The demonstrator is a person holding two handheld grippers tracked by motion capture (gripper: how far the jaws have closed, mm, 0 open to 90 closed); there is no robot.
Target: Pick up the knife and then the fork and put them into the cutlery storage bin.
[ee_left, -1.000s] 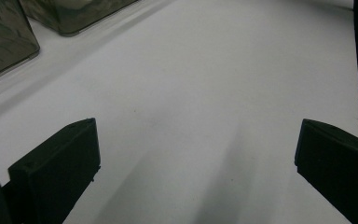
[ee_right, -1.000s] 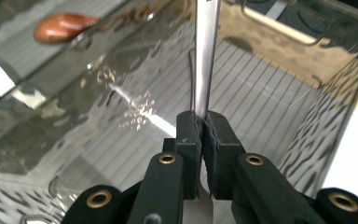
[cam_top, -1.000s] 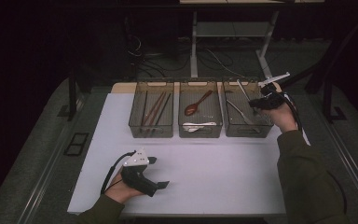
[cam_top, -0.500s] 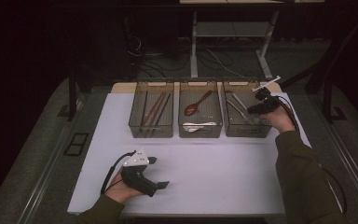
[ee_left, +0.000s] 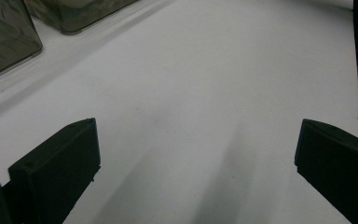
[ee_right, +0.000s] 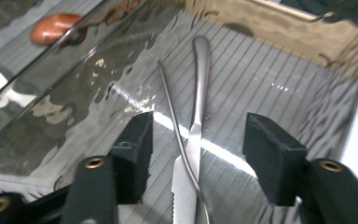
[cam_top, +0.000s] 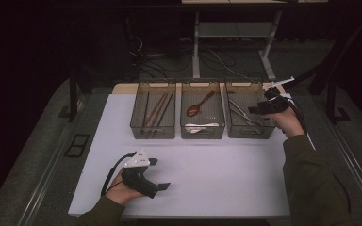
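Right gripper lowered into the right bin, jaws just opened above the knife, left gripper jaws wide over the counter

I count three clear bins in a row. The bin left of the middle one holds about three chopsticks. The middle bin holds two spoons: one brown, one white. The bin right of it holds two metal pieces, crossed.
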